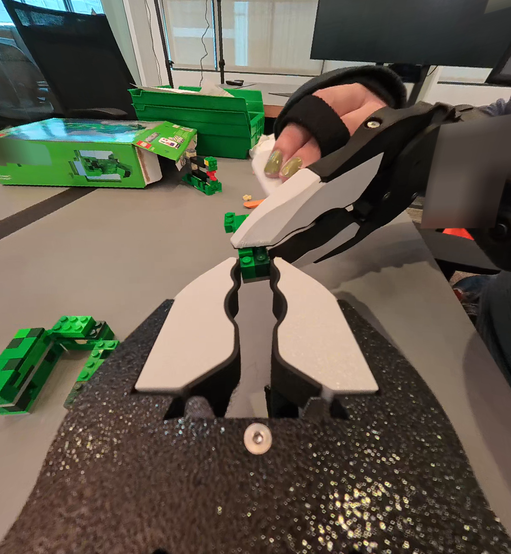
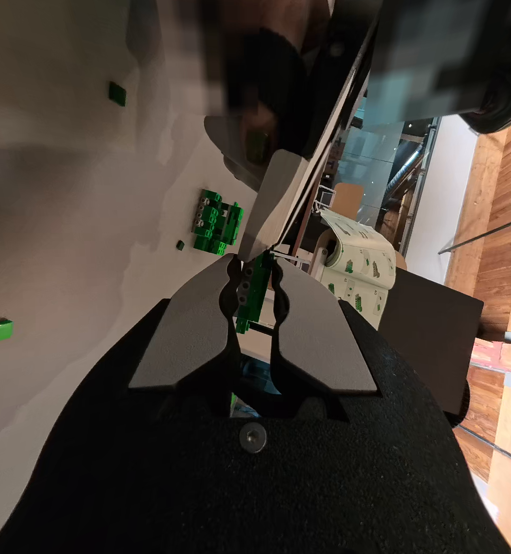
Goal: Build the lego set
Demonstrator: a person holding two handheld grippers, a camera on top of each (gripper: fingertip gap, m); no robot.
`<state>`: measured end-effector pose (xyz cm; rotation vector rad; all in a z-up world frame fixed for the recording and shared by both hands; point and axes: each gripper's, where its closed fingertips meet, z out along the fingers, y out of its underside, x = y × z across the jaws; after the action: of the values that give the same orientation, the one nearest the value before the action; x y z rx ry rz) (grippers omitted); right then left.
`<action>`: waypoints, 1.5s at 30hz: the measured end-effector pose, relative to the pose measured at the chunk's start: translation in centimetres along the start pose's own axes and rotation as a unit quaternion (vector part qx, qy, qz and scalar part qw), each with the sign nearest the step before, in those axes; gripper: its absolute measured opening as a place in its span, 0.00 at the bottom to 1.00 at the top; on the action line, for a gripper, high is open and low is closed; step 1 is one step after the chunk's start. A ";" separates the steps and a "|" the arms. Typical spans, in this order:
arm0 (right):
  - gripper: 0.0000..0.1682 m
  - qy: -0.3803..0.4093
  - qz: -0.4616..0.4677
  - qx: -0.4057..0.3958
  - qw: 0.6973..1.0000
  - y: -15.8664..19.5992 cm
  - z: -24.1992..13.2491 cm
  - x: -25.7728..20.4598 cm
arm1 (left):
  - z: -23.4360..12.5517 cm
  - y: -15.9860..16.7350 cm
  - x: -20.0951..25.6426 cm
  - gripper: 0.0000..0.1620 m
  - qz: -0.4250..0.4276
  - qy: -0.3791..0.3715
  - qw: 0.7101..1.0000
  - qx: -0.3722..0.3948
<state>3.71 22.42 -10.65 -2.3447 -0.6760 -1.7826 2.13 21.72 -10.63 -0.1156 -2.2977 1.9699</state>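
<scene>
Both claws on one green lego piece (image 1: 254, 265) held above the surface (image 1: 113, 254): left claw (image 1: 255, 269) clamped on its end, right claw (image 1: 255, 244) closed on the other end, tips touching

In the left wrist view, bare grey counter (image 1: 104, 254) lies open at centre left, hemmed by the green box (image 1: 68, 153) upper left, a brick assembly (image 1: 32, 359) lower left, and the right hand-held gripper (image 1: 278, 221) at centre right.
</scene>
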 end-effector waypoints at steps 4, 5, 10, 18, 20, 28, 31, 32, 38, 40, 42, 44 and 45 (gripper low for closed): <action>0.11 -0.016 -0.020 -0.003 1.000 0.0 0.0 -0.7 | 0.3 0.6 0.1 0.11 -0.001 0.002 1.000 -0.015; 0.11 -0.018 -0.023 -0.002 1.000 0.0 -0.1 -0.8 | 0.3 0.7 0.1 0.11 -0.002 0.004 1.000 -0.018; 0.11 0.008 0.000 -0.016 1.000 0.3 0.0 -0.2 | 0.3 0.2 -0.2 0.11 -0.016 -0.003 1.000 0.009; 0.11 0.040 -0.014 -0.034 0.999 0.5 0.4 0.3 | 0.0 0.0 -0.9 0.12 -0.026 -0.016 0.999 0.013; 0.11 0.039 -0.017 -0.029 0.999 0.4 0.4 0.3 | -0.1 0.0 -0.8 0.11 -0.023 -0.011 1.000 0.012; 0.20 0.029 0.117 -0.034 0.992 2.4 -0.6 0.6 | -0.8 0.5 -2.2 0.11 0.031 -0.055 0.998 -0.010; 0.18 -0.027 0.248 -0.022 0.968 3.2 -1.3 -0.8 | -1.5 0.7 -3.9 0.11 0.040 -0.098 0.994 -0.014; 0.17 -0.062 0.304 -0.006 0.951 2.8 -1.4 -1.7 | -1.9 0.8 -4.5 0.11 0.041 -0.114 0.993 -0.013; 0.07 -0.181 0.472 0.118 0.855 -2.1 -1.8 -4.2 | -4.3 -0.3 -6.9 0.10 0.058 -0.184 0.981 0.015; 0.05 -0.210 0.498 0.161 0.826 -3.7 -1.8 -4.2 | -4.7 -0.1 -7.5 0.10 0.051 -0.193 0.980 0.016; 0.05 -0.235 0.507 0.183 0.809 -4.6 -1.6 -4.3 | -4.9 0.3 -8.0 0.10 0.032 -0.198 0.980 0.016; 0.05 -0.251 0.496 0.196 0.808 -5.2 -1.2 -4.5 | -5.0 0.6 -8.4 0.10 0.014 -0.199 0.980 0.019; 0.05 -0.256 0.486 0.201 0.812 -5.3 -0.9 -4.5 | -5.0 0.7 -8.5 0.10 0.009 -0.201 0.979 0.020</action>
<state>-0.27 25.58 -15.52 -2.1817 0.1534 -0.5135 11.23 25.63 -10.83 0.2938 -2.4870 2.2182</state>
